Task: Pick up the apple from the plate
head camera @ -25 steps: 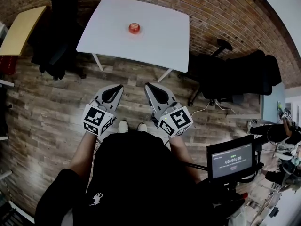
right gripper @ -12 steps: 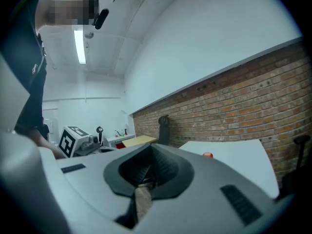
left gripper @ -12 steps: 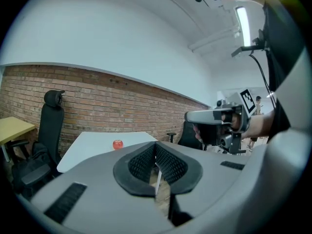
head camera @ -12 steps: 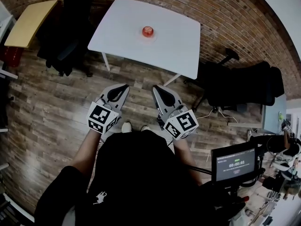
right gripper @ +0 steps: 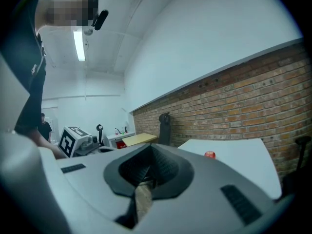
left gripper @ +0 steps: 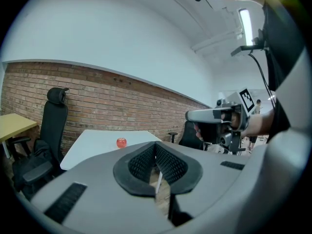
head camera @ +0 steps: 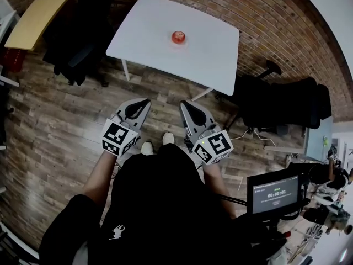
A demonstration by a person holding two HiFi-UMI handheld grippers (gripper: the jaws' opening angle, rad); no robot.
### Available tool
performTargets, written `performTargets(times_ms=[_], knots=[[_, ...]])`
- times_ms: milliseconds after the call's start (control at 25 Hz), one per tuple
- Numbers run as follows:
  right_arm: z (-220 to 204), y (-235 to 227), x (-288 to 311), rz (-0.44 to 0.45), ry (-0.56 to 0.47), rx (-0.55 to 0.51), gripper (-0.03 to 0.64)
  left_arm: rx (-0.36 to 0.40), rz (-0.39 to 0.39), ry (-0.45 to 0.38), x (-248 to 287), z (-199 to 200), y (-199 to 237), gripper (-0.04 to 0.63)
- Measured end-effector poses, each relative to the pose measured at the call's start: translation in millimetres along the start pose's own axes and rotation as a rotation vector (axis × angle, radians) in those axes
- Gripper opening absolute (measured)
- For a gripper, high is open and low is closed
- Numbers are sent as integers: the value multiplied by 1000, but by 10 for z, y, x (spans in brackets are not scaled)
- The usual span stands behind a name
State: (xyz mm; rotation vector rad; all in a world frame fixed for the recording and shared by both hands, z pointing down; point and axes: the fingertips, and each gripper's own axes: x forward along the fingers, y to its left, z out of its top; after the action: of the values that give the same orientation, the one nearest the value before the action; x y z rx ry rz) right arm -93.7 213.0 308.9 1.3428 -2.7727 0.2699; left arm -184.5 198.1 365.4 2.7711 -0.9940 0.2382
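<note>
A red apple [head camera: 178, 36] sits on a small plate [head camera: 178, 42] near the far middle of a white table [head camera: 209, 54]. The apple [left gripper: 121, 142] shows small and distant in the left gripper view, and the same apple [right gripper: 209, 154] in the right gripper view. My left gripper [head camera: 145, 102] and right gripper [head camera: 182, 105] are held side by side over the wooden floor, well short of the table. Both point toward it. Each has its jaws shut with nothing between them.
A black office chair [head camera: 74, 43] stands left of the table and another chair [head camera: 281, 101] to its right. A yellow desk [head camera: 34, 20] is at the far left. A brick wall [head camera: 265, 15] runs behind the table. A monitor [head camera: 274, 192] is at my lower right.
The table and apple have slid lower and to the right in the head view, so I have come a little closer. Both grippers stay shut and side by side.
</note>
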Motion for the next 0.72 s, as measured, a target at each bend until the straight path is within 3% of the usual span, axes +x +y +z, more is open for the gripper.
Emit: performTargets(times_ms=[400, 720], knots=[[-59, 21, 113, 16, 12, 5, 2, -12, 15, -3, -30, -52, 88, 5], [-21, -250, 263, 35, 9, 20, 3, -5, 35, 20, 224, 28, 238, 5]])
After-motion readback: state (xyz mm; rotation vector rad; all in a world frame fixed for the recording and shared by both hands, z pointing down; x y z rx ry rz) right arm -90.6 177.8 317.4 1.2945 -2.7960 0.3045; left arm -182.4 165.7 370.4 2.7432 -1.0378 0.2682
